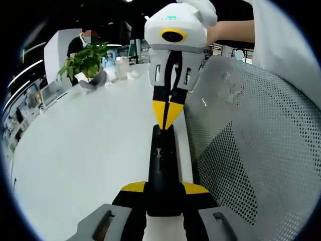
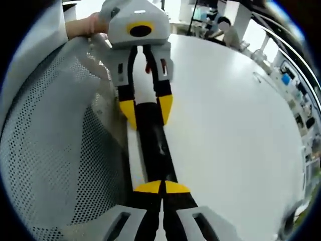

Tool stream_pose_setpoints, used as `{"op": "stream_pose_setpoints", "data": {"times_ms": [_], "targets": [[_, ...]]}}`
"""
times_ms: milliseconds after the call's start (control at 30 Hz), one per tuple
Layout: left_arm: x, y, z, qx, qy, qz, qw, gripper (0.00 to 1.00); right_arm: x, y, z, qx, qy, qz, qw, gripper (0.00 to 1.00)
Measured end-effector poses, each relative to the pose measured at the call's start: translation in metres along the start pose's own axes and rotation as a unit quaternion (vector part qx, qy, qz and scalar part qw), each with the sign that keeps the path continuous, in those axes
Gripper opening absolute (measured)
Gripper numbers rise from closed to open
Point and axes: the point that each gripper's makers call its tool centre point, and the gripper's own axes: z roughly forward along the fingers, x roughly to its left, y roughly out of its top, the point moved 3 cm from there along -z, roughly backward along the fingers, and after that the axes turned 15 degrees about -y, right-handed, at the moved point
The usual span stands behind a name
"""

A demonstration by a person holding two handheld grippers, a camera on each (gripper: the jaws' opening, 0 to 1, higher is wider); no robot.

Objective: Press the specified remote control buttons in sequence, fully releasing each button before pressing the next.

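A long black remote (image 1: 163,160) lies lengthwise along the white table's edge. My left gripper (image 1: 164,188) is shut on its near end, one yellow-tipped jaw on each side. From the far side my right gripper (image 1: 168,113) comes down with its jaws shut together, the yellow tips resting on the remote's far end. In the right gripper view the same remote (image 2: 153,140) runs away from my right gripper (image 2: 161,187), whose closed tips touch its top face. My left gripper (image 2: 146,108) clamps the other end. The buttons under the tips are hidden.
The white table (image 1: 85,150) stretches off to the left. A grey mesh chair back (image 1: 251,150) stands close beside the remote, also seen as the mesh chair (image 2: 50,140). A potted plant (image 1: 88,60) and small items sit at the far end. A person's hand (image 1: 225,30) holds the right gripper.
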Motion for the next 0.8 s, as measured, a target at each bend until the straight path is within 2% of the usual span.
{"op": "stream_pose_setpoints", "data": {"times_ms": [367,567,700,800], "targets": [[0.0002,0.0,0.0001,-0.001,-0.001,-0.001,1.0,0.26,-0.001,0.0022,0.0022,0.021,0.003,-0.012,0.9997,0.0],[0.0,0.0,0.0003,-0.002,-0.001,-0.001,1.0,0.26,0.001,0.0032,0.003,0.037,0.001,-0.058,0.9977,0.0],[0.0001,-0.0003,0.0004,-0.002,-0.001,-0.001,1.0,0.26,-0.0004,0.0027,0.003,0.04,0.001,-0.05,0.9979,0.0],[-0.0002,-0.0002,0.0002,-0.002,-0.001,-0.001,1.0,0.26,-0.0013,0.0015,0.0016,0.029,0.003,-0.026,0.9992,0.0]]}}
